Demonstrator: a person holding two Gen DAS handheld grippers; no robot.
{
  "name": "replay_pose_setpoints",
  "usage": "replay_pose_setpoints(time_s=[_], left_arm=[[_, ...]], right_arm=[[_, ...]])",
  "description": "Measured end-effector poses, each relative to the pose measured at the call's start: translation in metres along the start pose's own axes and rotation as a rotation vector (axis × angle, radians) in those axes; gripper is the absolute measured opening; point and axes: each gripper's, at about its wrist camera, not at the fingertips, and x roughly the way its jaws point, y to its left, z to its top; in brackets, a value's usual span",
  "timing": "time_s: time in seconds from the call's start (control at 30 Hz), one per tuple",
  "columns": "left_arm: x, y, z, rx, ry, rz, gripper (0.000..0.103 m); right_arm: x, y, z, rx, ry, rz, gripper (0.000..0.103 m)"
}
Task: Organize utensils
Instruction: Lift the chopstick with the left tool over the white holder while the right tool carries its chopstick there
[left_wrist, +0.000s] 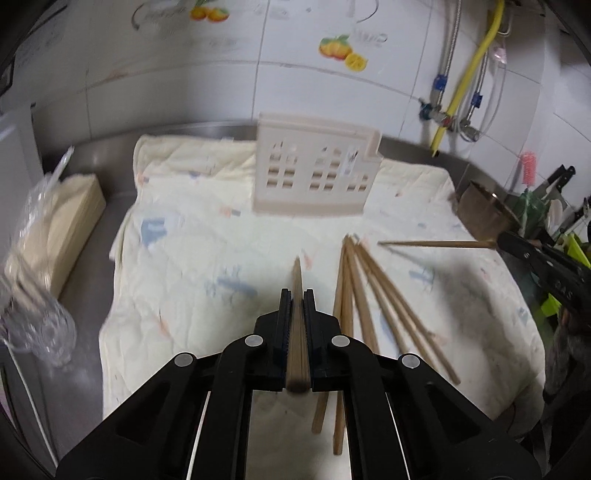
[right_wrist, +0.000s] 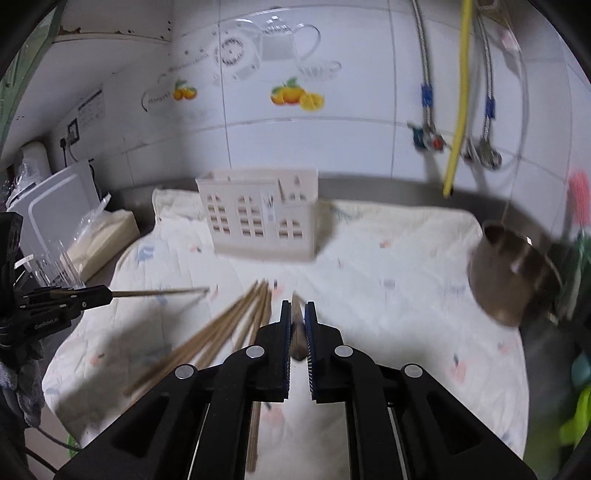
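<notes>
Left hand-held gripper (left_wrist: 297, 295): jaws pinching one wooden chopstick (left_wrist: 297, 332) lengthwise, tip poking out ahead, over the cream cloth (left_wrist: 184, 240). Right hand-held gripper (right_wrist: 297, 308): jaws pinching a second chopstick (right_wrist: 297, 332) the same way; in the left view it comes in from the right edge with its stick level above the cloth.

Loose chopstick pile (left_wrist: 369, 295) fans out on the cloth just right of the left gripper, tips bunched at the far end. Beige utensil holder (left_wrist: 314, 170) with window-shaped cutouts stands upright at the back of the cloth, near the tiled wall; open cloth between it and both grippers.

Cloth edges: steel surface (left_wrist: 110, 155) shows along the left and back. Clear plastic packet (left_wrist: 33, 258) and a beige box off the left edge; brass-coloured pot (right_wrist: 513, 273) at the right edge.

Writing: lettering on both gripper bodies, too blurred to read. Orange-fruit decals on the tiles.
</notes>
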Motion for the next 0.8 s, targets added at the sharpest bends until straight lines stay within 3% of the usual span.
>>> replay_pose_setpoints(time_s=[0.3,0.8], left_arm=[[-0.008,-0.009,0.047,0.064,-0.035,0.015,0.005],[-0.040,-0.029,0.175,0.128,-0.263,0.014,0.005]], right_arm=[[0.010,-0.005,0.058,-0.059,0.002,0.076,0.007],[0.014,-0.015,0.173,-0.082,-0.124,0.075,0.007]])
